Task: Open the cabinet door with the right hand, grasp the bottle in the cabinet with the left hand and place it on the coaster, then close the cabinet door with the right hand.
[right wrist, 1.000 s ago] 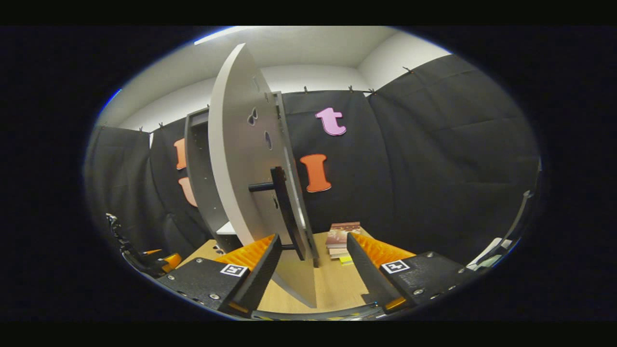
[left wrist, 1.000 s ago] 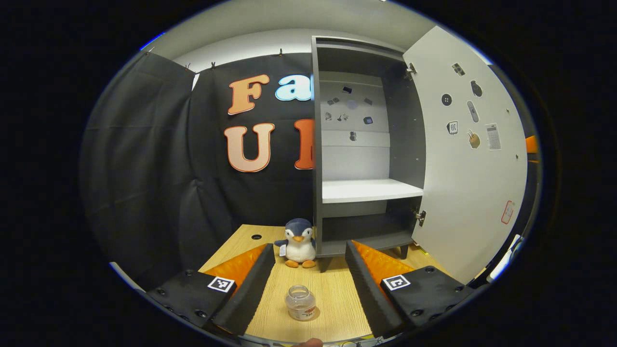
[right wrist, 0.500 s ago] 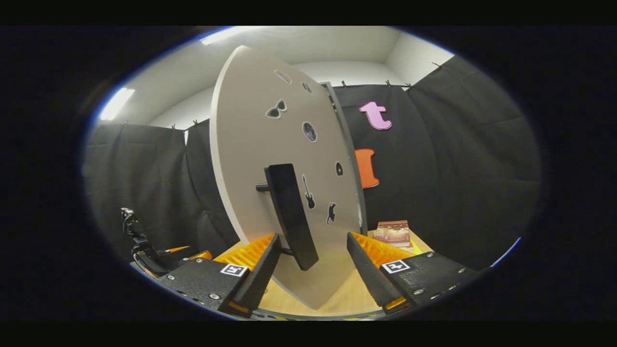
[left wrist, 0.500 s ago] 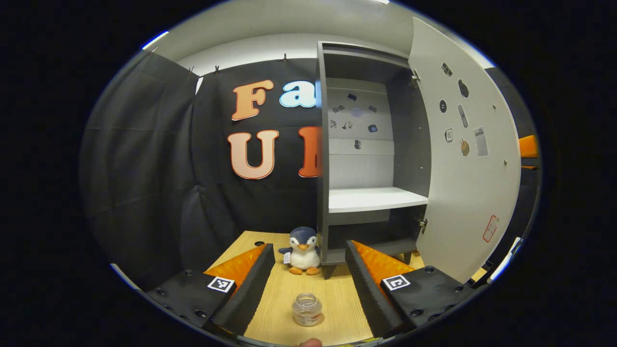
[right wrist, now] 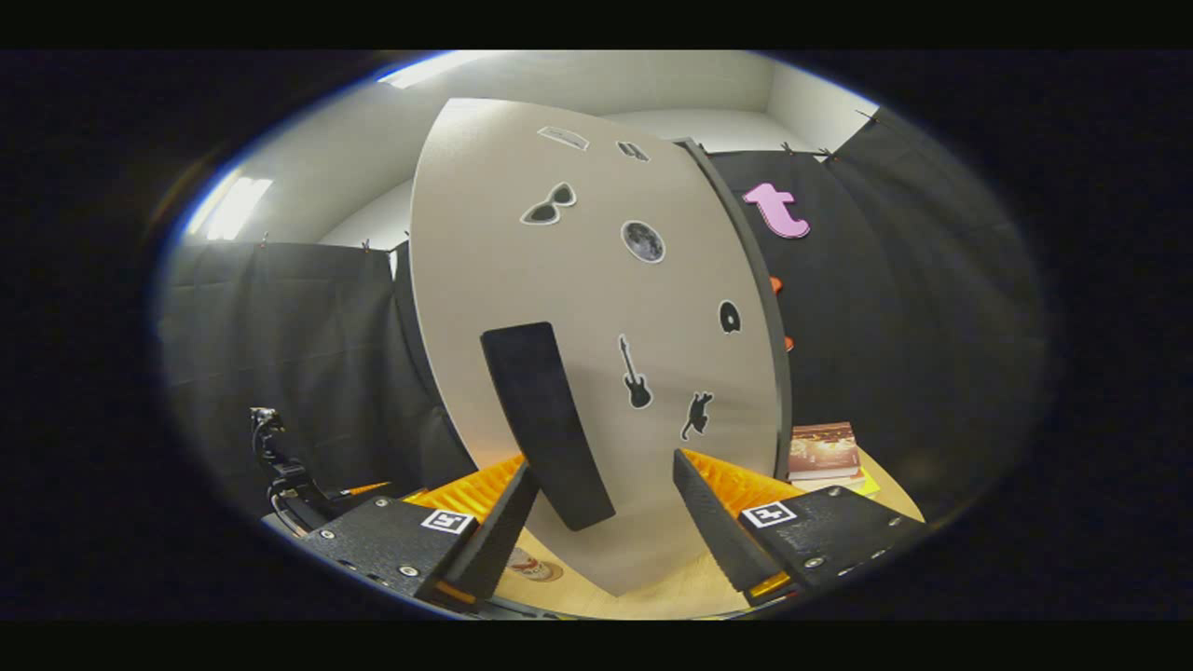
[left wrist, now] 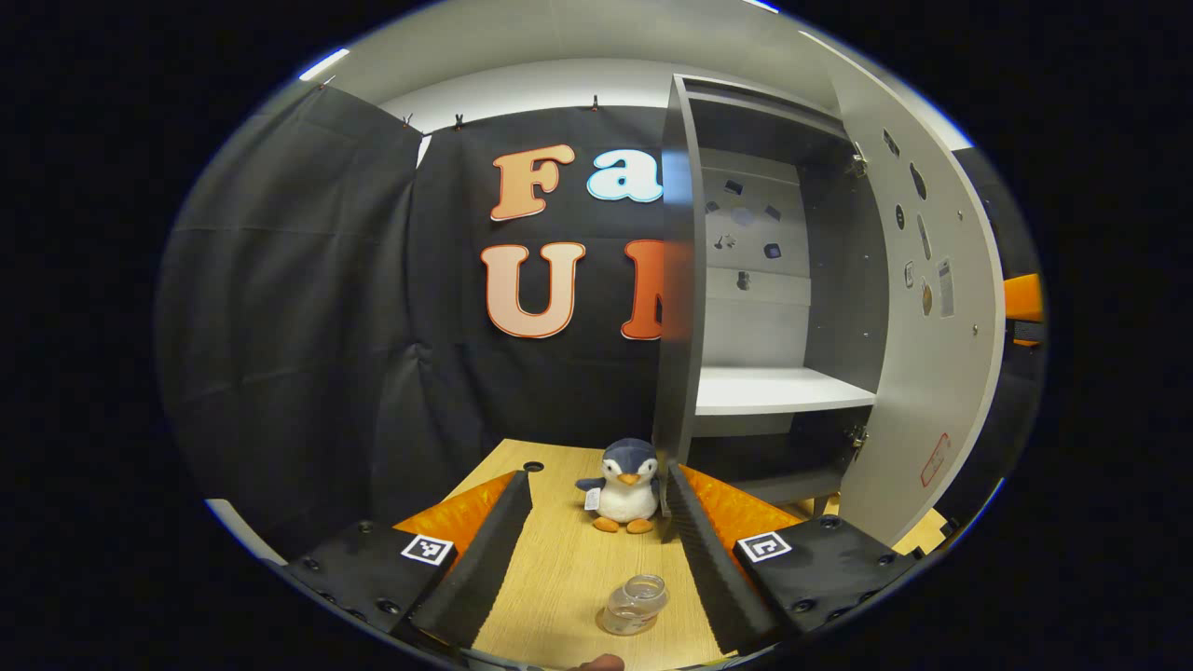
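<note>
Closing step: judged to be the door swing, with the bottle already out of the cabinet.
Right gripper (right wrist: 596, 503): its fingers stood spread wide, pressing on nothing; the black handle (right wrist: 545, 424) hung between them, nearer the left finger, and contact could not be told.
Handle axis: long and roughly upright, tilted in the right gripper view, its lower end down between the fingers.
Cabinet door (right wrist: 596, 308): directly ahead of the right gripper, its stickered outer face turned toward it; in the left gripper view the door (left wrist: 932, 308) stood partly ajar at far right.
Key relation: the door lay forward of the right gripper, so the push should run straight ahead; the right hand was clearly the nearer one.
Left gripper (left wrist: 596, 559): spread open, holding nothing.
Bottle (left wrist: 636, 604): on the wooden table (left wrist: 559, 568), near, between the left gripper's fingers, right of centre, touching neither; a coaster under it could not be made out.
Cabinet (left wrist: 764, 308): far right, shelf bare.
Penguin toy (left wrist: 623, 485): just left of the cabinet's foot.
Risk: the door might bounce back.
</note>
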`<state>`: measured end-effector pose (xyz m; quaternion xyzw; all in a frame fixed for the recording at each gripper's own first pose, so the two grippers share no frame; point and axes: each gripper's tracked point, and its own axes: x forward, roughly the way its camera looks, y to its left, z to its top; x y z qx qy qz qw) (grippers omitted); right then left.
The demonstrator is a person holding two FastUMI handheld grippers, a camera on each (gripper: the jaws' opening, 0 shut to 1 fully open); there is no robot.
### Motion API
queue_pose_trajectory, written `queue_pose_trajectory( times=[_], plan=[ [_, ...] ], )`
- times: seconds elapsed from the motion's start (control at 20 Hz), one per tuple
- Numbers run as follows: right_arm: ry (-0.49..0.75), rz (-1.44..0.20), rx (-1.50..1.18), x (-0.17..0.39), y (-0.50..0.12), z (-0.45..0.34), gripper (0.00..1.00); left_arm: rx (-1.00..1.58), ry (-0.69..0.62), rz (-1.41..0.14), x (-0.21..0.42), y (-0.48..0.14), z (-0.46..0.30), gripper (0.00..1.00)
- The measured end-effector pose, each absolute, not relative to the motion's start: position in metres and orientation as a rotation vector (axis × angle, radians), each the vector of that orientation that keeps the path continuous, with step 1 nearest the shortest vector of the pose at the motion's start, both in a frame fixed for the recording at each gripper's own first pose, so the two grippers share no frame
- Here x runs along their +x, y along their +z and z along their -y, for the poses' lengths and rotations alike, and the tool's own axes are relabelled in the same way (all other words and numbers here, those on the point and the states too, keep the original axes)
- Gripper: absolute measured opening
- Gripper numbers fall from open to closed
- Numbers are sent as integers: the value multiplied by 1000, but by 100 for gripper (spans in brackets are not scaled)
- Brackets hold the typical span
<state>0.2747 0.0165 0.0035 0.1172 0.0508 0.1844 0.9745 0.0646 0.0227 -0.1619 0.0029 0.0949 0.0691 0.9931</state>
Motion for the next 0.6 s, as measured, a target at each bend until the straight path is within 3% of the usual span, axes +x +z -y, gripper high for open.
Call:
queue_pose_trajectory(
  times=[0.1, 0.15, 0.25, 0.3, 0.35, 0.4, 0.6],
  plan=[
    [378, -100, 238, 286, 4, -28, 98, -6, 149, -184, 69, -160, -31, 95],
    [391, -106, 248, 292, 3, -34, 89, -20, 149, -179, 71, -158, -33, 95],
    [411, -104, 253, 298, 1, -39, 91, -36, 150, -173, 74, -156, -37, 95],
    [416, -96, 244, 303, 1, -41, 99, -41, 146, -169, 77, -154, -39, 95],
    [420, -94, 232, 308, 0, -44, 93, -43, 143, -167, 80, -153, -40, 96],
    [426, -93, 225, 310, -1, -49, 99, -45, 139, -169, 83, -152, -42, 96],
    [435, -70, 175, 318, 3, -61, 100, -46, 132, -137, 103, -139, -50, 95]
  ],
)
